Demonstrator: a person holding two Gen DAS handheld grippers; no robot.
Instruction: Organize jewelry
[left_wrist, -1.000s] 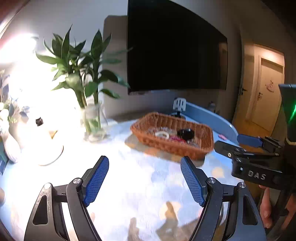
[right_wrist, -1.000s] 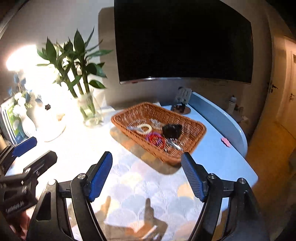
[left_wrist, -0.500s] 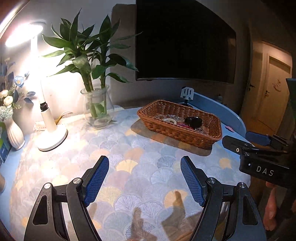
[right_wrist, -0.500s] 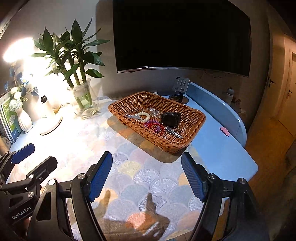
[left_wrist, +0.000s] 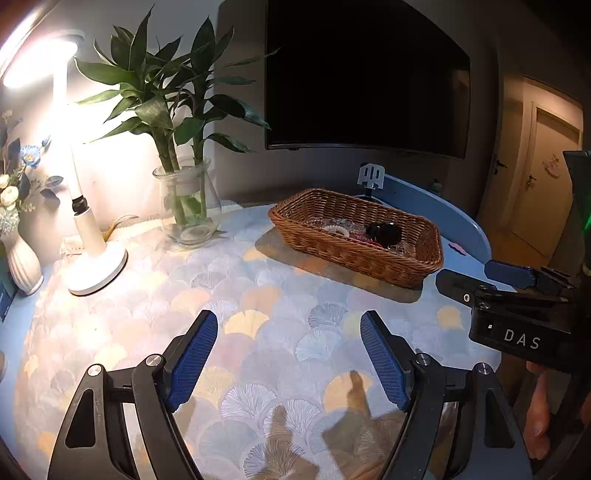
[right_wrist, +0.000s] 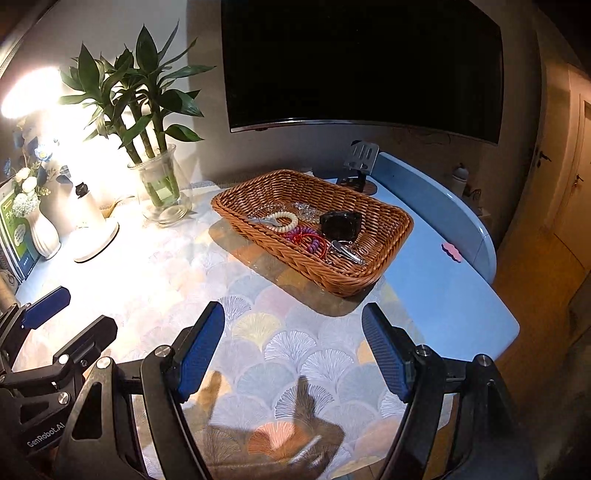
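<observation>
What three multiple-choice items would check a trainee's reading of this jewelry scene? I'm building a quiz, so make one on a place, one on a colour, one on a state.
1. Where do the jewelry pieces lie?
A. In the wicker basket
B. On the tablecloth
C. Beside the lamp

2. What colour is the coiled bracelet next to the black watch?
A. Green
B. Red
C. White

3. How stands the right tool?
A. Shut on the watch
B. Shut, empty
C. Open, empty

Answers:
1. A: the beaded bracelet, coiled bracelet and black watch all sit inside the wicker basket, while the tablecloth in front carries none.
2. B: its loops show red, with some purple, in the right wrist view.
3. C: the right tool has its blue pads wide apart over bare cloth, short of the basket; the left tool stands likewise.
</observation>
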